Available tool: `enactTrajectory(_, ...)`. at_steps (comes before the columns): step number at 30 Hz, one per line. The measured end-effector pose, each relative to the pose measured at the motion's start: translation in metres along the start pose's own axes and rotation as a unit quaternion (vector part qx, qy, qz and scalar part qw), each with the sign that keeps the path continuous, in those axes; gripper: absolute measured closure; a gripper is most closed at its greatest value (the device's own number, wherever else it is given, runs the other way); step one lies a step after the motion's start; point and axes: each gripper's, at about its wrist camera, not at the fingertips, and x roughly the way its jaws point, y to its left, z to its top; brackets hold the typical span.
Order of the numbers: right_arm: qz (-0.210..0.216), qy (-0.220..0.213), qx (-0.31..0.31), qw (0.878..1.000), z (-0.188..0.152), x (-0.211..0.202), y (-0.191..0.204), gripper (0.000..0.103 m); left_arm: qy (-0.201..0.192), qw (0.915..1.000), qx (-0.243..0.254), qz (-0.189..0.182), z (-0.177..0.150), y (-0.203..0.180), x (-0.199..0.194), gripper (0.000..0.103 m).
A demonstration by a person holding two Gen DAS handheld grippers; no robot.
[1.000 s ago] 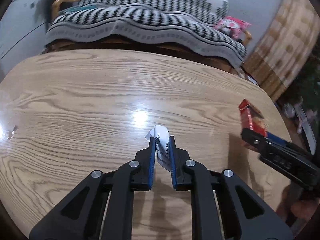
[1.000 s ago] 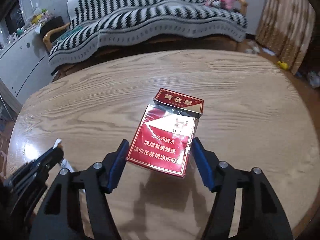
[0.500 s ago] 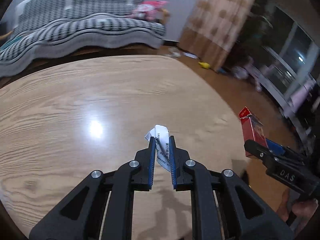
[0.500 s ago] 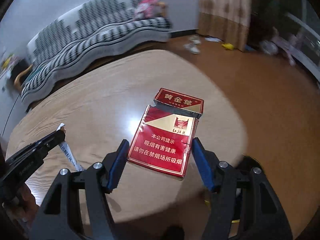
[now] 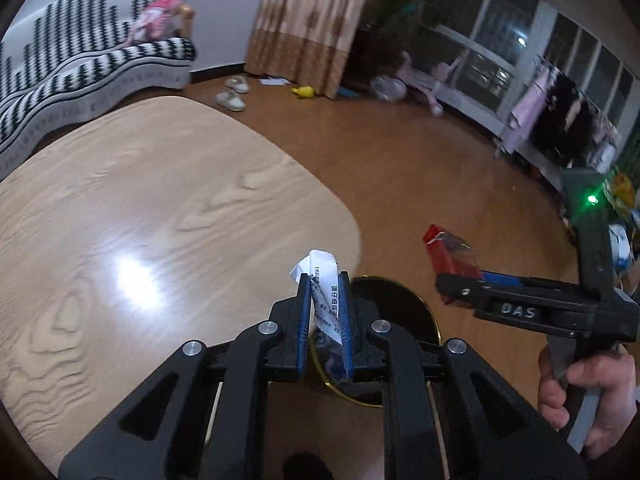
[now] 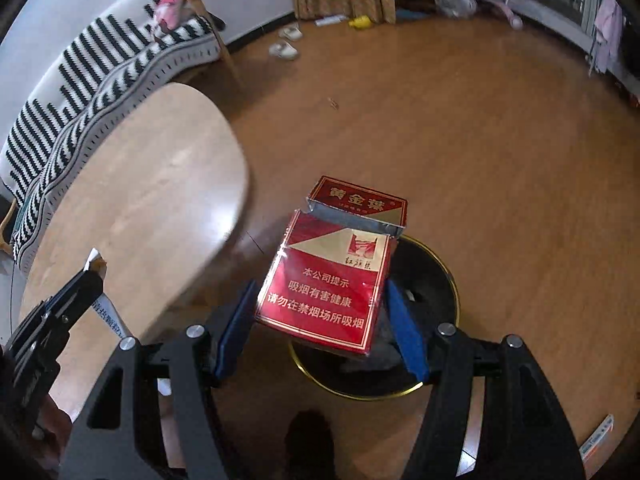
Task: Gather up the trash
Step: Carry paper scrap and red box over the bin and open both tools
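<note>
home - living room; striped sofa (image 5: 92,68); curtains (image 5: 304,28); slippers (image 5: 232,94)

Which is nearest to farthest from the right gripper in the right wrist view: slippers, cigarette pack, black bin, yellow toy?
1. cigarette pack, clamped in the right gripper.
2. black bin, on the floor directly beneath the pack.
3. slippers, far across the floor, upper centre.
4. yellow toy, by the curtain, slightly beyond the slippers.

Glossy wood-grain table (image 5: 160,208) catching glare; creased white printed paper scrap (image 5: 324,280); shiny film-wrapped red card cigarette pack (image 6: 332,276); black bin with gleaming gold metal rim (image 6: 448,280); polished wooden floor (image 6: 460,140).
</note>
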Motion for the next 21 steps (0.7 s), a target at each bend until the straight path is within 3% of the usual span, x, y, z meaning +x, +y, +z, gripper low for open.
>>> enactTrajectory(13, 0.000, 0.016, 0.015, 1.000, 0.002, 0.012, -0.029, 0.039, 0.027, 0.9992, 0.028, -0.010, 0.007, -0.033, 0.045, 0.091)
enactTrajectory(21, -0.002, 0.011, 0.016, 1.000, 0.005, 0.012, -0.033, 0.031, 0.036, 0.9987, 0.033, -0.015, 0.006, -0.037, 0.058, 0.091)
